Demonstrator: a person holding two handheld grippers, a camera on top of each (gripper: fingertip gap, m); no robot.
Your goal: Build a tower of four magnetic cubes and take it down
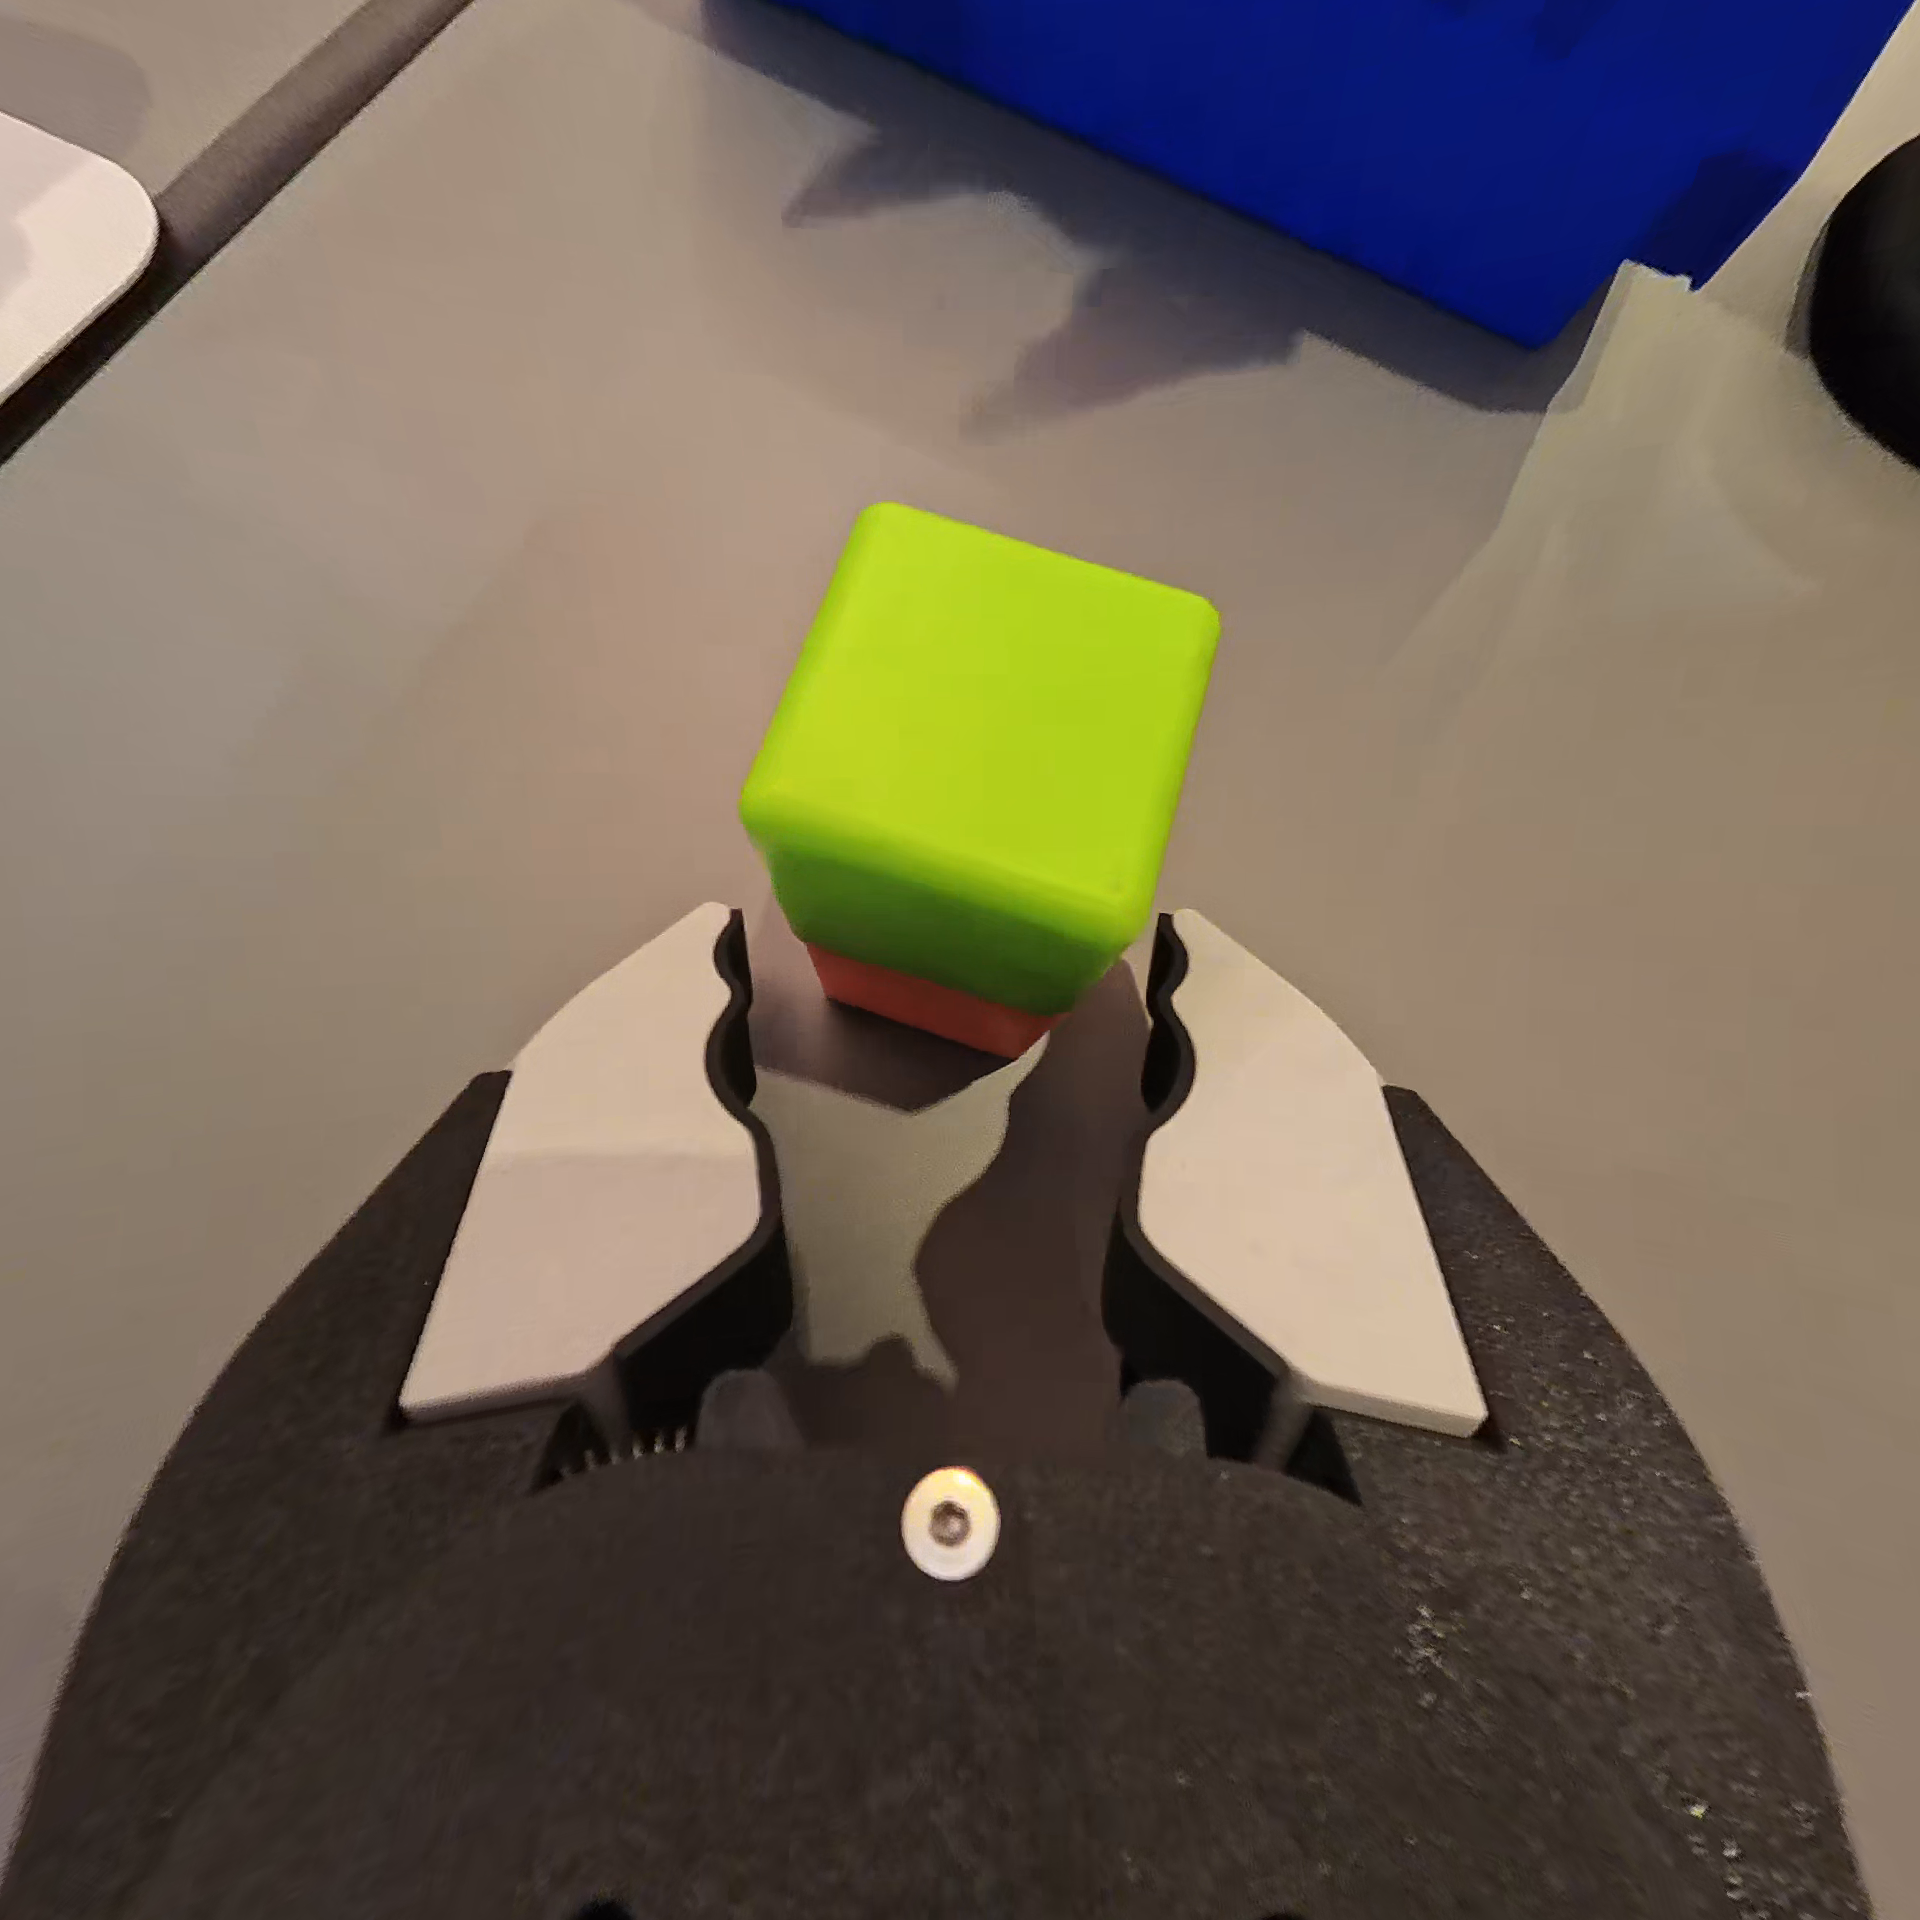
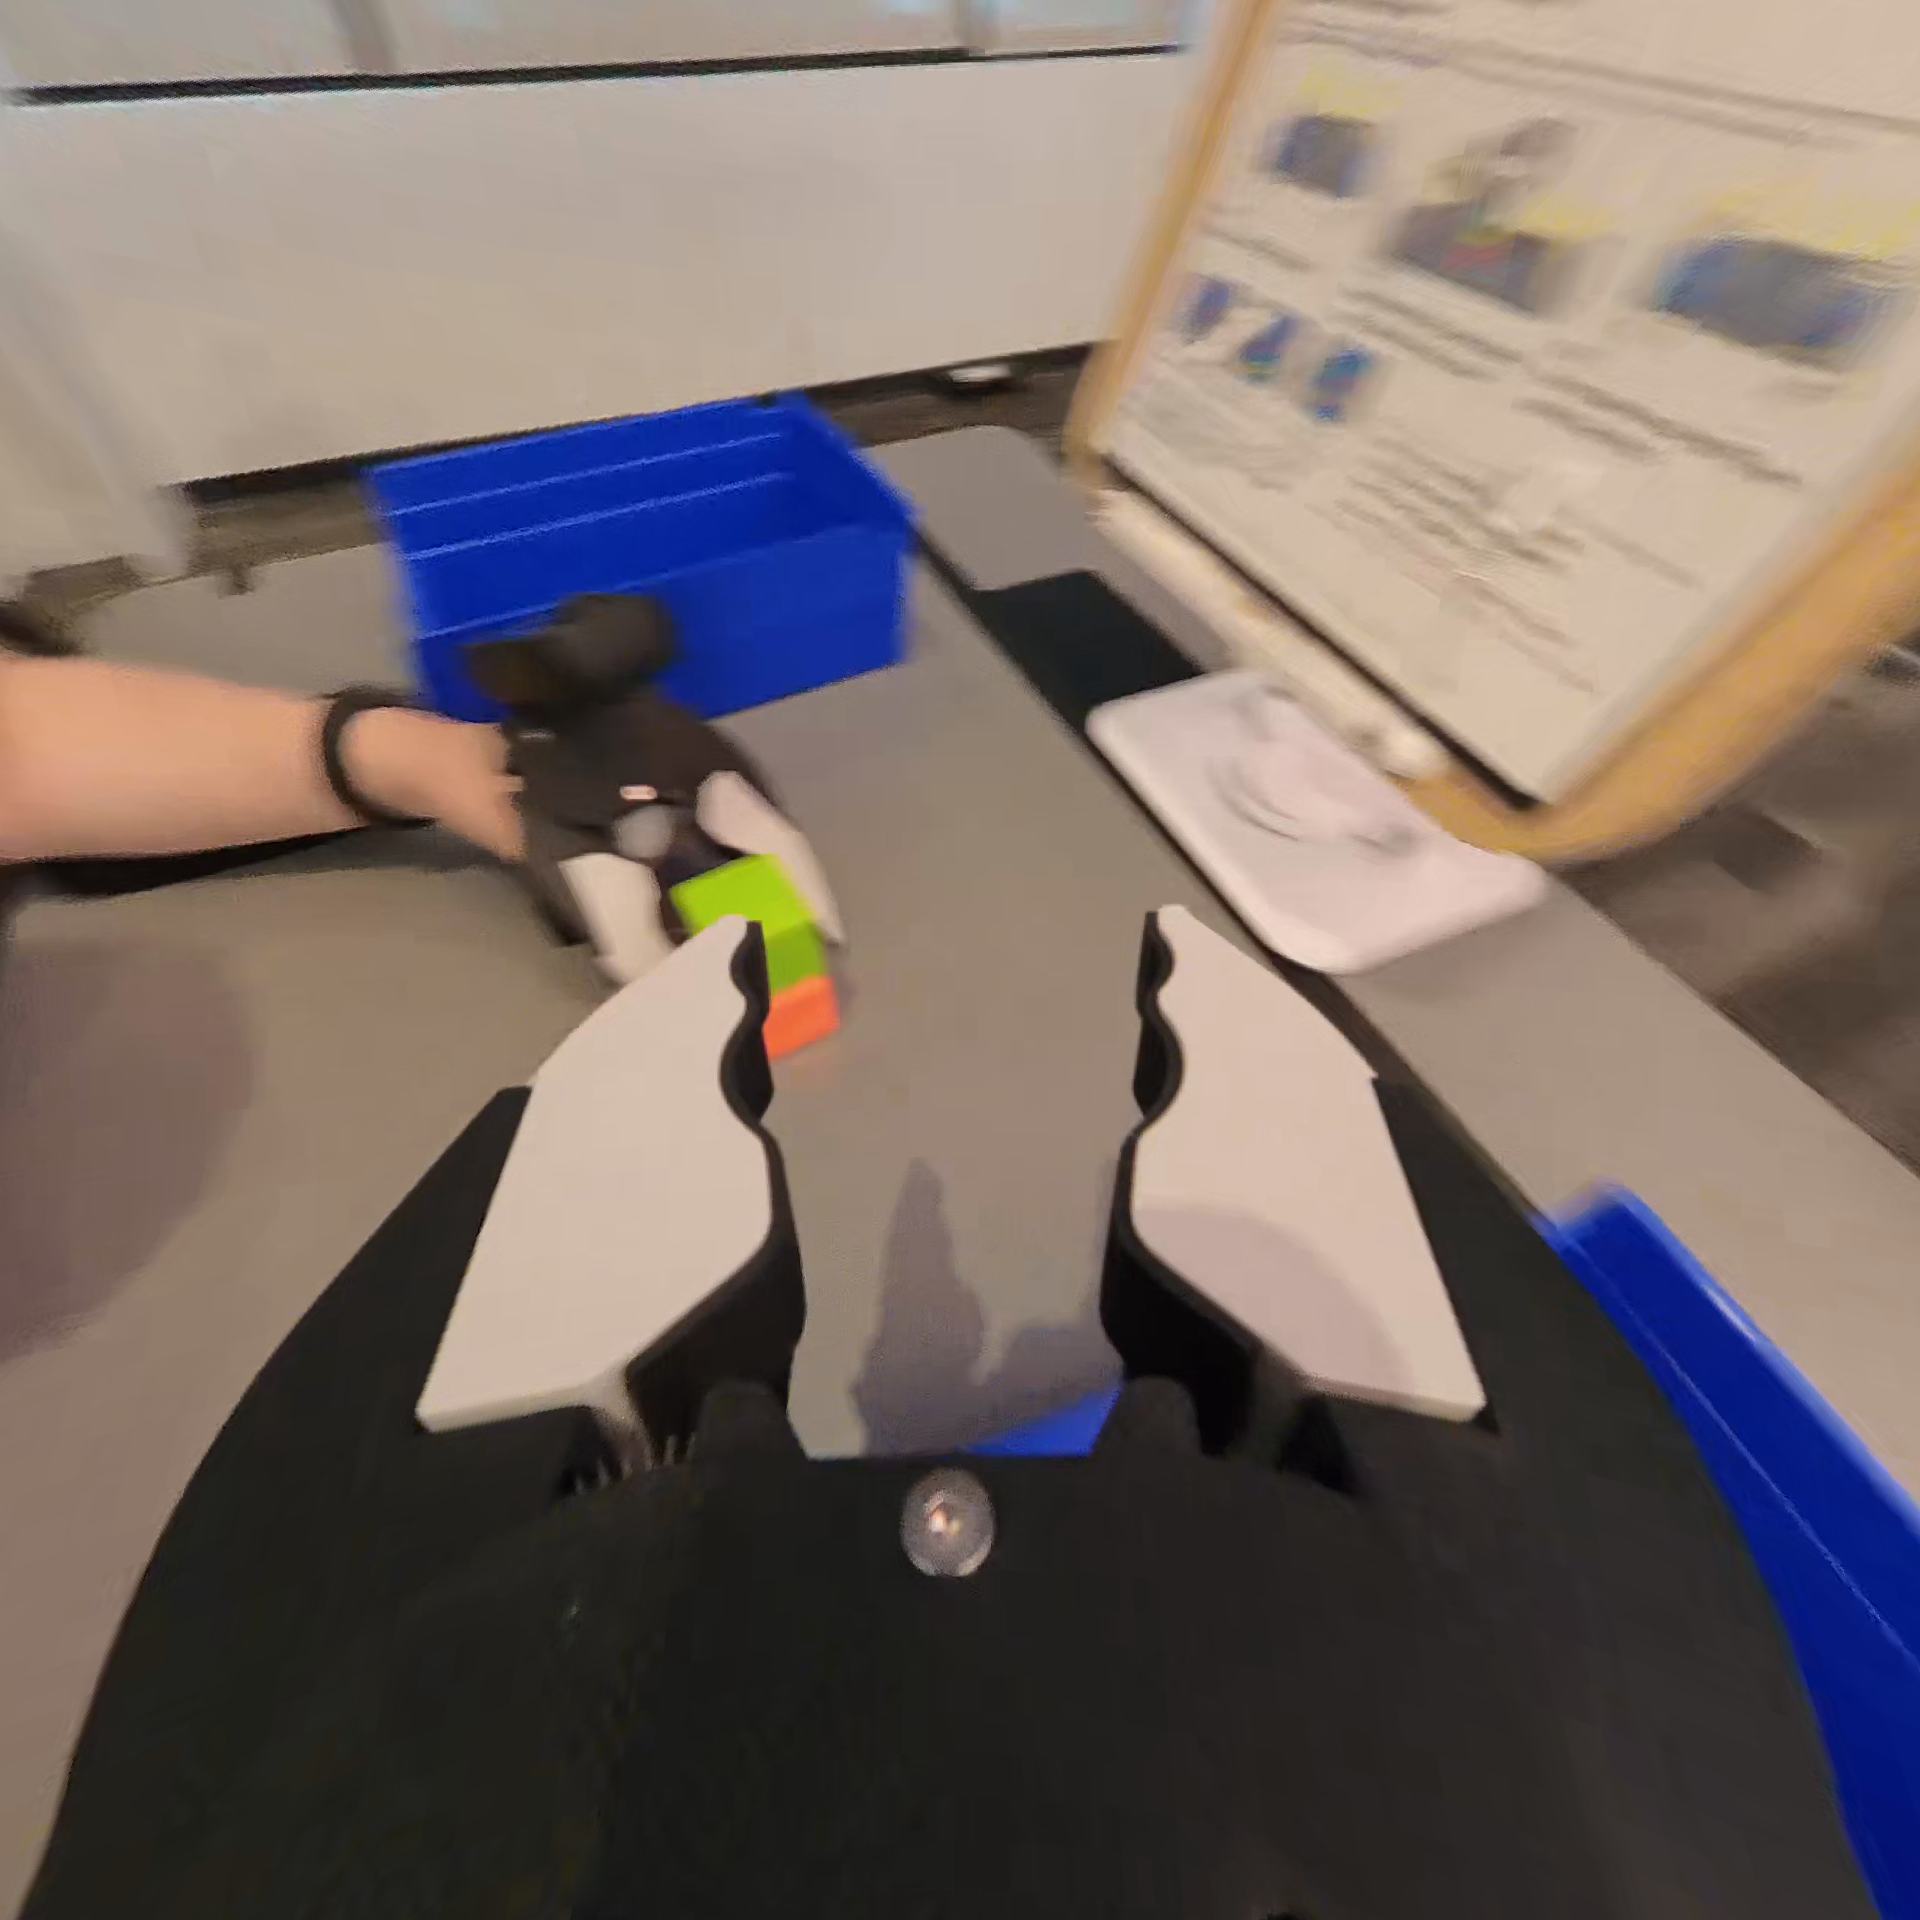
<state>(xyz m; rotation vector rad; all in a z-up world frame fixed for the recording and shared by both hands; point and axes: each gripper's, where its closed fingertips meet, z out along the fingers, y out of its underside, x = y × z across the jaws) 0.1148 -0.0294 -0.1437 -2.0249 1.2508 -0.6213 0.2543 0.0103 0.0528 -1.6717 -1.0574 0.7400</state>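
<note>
The left claw (image 1: 948,935) has its two fingers apart, one on either side of a two-cube stack on the grey counter (image 1: 416,727), with a gap showing on both sides so neither pad touches it. The stack is a green cube (image 1: 977,758) sitting squarely on an orange cube (image 1: 935,1013), its long axis upright; from the left wrist view one vertical edge turns toward the camera. The right wrist view shows the left claw straddling the stack from the far-left side, a person's hand (image 2: 436,774) with a dark wristband behind it.

The right claw (image 2: 948,940) is also spread wide, nothing between its fingers, over bare counter nearer its edge; its left fingertip overlaps the stack in view only, well short of it.

Beyond the stack, toward the counter's far edge, stands a blue bin (image 2: 665,551). A second blue bin (image 2: 1766,1507) shows at the near right edge. To the right, a white pad (image 2: 1299,821) lies on the counter with a wood-framed sheet (image 2: 1507,395) tilted above it. Both views are motion-blurred
</note>
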